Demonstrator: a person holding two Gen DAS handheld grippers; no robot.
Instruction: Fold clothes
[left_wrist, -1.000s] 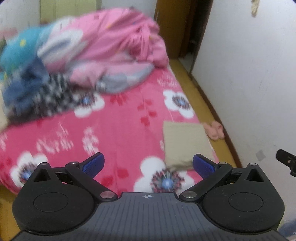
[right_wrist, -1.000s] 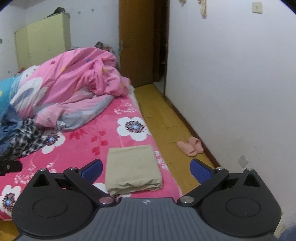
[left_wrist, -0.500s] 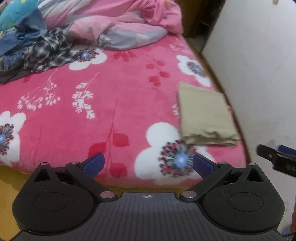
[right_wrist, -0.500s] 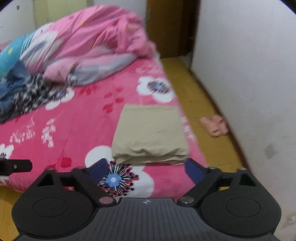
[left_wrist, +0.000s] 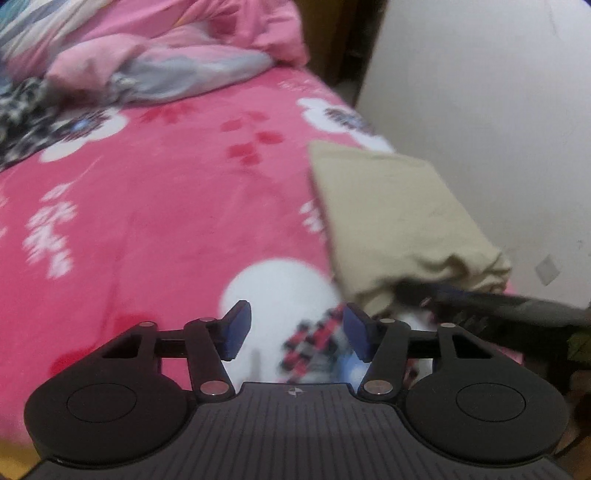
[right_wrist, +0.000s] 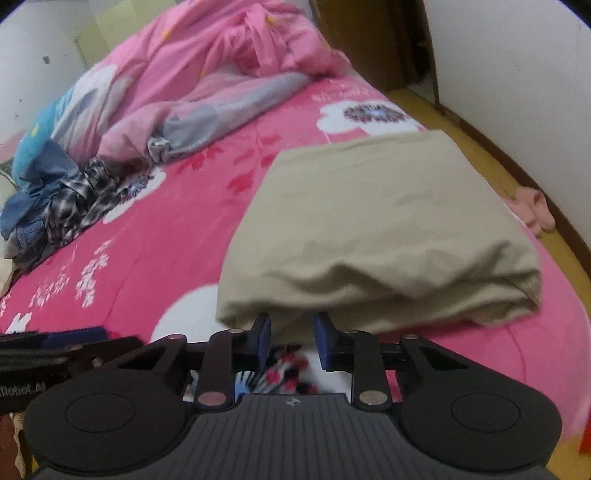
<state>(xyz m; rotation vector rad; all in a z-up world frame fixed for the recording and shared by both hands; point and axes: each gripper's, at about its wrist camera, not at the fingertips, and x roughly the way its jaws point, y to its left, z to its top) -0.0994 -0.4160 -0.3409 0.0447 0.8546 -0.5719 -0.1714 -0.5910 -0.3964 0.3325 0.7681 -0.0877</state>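
A folded beige garment (right_wrist: 388, 221) lies near the right edge of the bed's pink flowered cover (right_wrist: 166, 240). My right gripper (right_wrist: 291, 328) is low at the garment's near folded edge. Its jaws are closing, the blue pads stand a little apart, and the edge of the cloth sits right at their tips. In the left wrist view the same beige garment (left_wrist: 399, 221) lies to the right, with the right gripper (left_wrist: 417, 291) reaching in at its near edge. My left gripper (left_wrist: 295, 328) hovers over a white flower print, jaws closing with nothing between them.
A heap of denim and checked clothes (right_wrist: 62, 199) lies at the left of the bed, and a bunched pink quilt (right_wrist: 229, 66) at the far end. A white wall (left_wrist: 498, 110) runs along the right. Pink slippers (right_wrist: 535, 210) rest on the wooden floor beside the bed.
Both grippers have dropped low toward the near part of the bed and their jaws have narrowed. The right one has come up to the beige garment's near edge.
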